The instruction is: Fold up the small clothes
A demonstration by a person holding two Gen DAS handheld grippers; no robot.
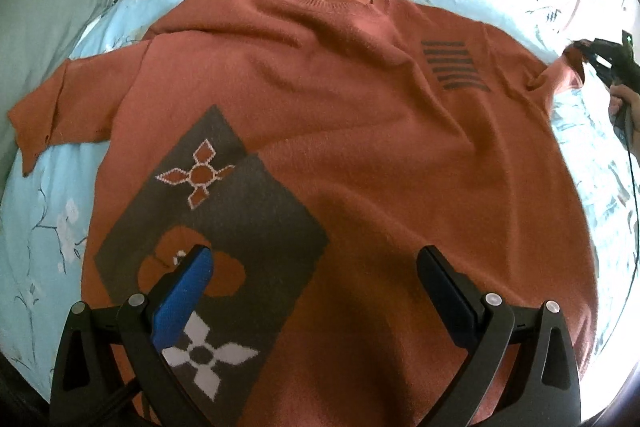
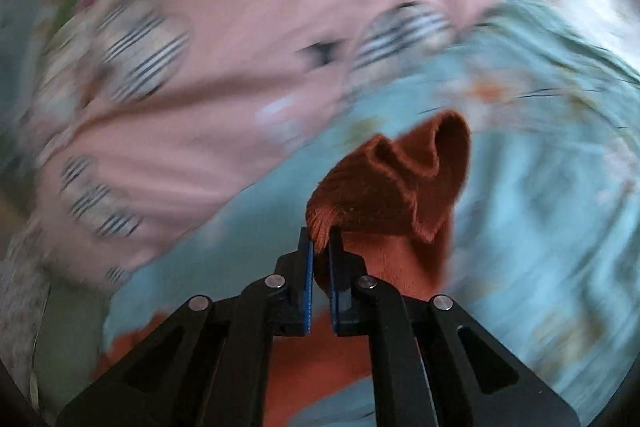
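Evidently the right gripper [image 2: 320, 247] has its jaws clamped on a sleeve cuff [image 2: 400, 187] of the rust-orange knitted sweater [image 1: 340, 147], likely to fold the sleeve inward. Meanwhile the left gripper [image 1: 316, 267] hovers wide open, holding nothing, above the hem, which lies flat on the light-blue floral bedsheet [image 1: 48, 227].

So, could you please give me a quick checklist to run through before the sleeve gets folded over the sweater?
1. Right gripper shut on the sleeve cuff: ok.
2. Left gripper open above the sweater, holding nothing: ok.
3. Sweater body spread out on the blue quilt: ok, slight wrinkles.
4. Other sleeve spread out: ok.
5. Hem nearest the left gripper straight: cannot tell.
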